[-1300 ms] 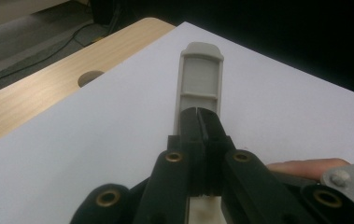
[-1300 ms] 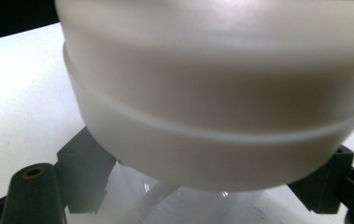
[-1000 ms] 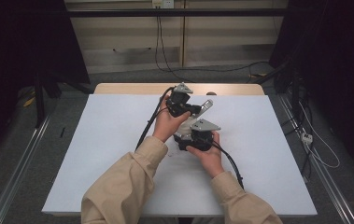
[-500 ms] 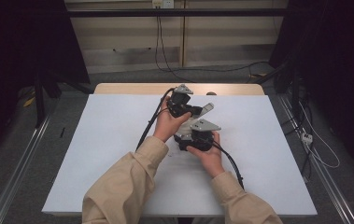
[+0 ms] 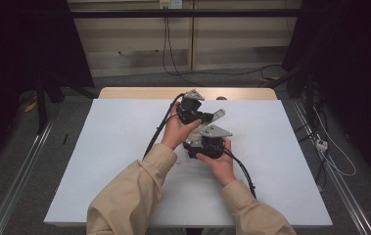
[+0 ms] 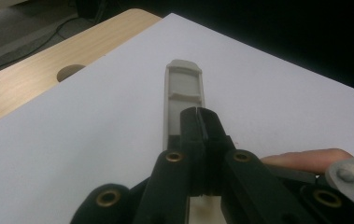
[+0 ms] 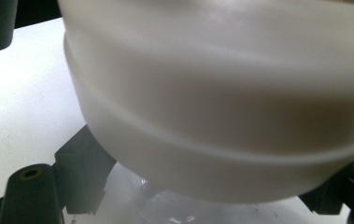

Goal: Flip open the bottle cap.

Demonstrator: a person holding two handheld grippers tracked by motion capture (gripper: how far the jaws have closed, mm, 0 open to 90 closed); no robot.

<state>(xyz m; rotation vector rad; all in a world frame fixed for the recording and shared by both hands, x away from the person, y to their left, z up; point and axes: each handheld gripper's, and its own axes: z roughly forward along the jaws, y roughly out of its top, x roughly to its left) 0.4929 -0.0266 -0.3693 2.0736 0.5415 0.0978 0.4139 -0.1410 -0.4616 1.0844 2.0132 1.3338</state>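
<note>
My left gripper [image 6: 198,122] is shut on the near end of a flat grey clip-like strip [image 6: 184,84], which sticks out over the white table. The high view shows this gripper [image 5: 206,117] at the table's middle with the strip [image 5: 218,115] pointing right. Just in front of it, my right gripper [image 5: 194,145] holds a translucent white container [image 7: 221,107], which sits very close to the camera in the right gripper view. Its black jaws flank the container's lower edge and have just been opening slightly. A fingertip [image 6: 305,159] rests beside the left jaws.
A white sheet [image 5: 119,147] covers the table, with a bare wooden strip [image 5: 139,93] and a round hole [image 6: 70,72] along the far edge. Cables [image 5: 242,169] trail from both grippers toward the person. Dark curtains and floor rails surround the table.
</note>
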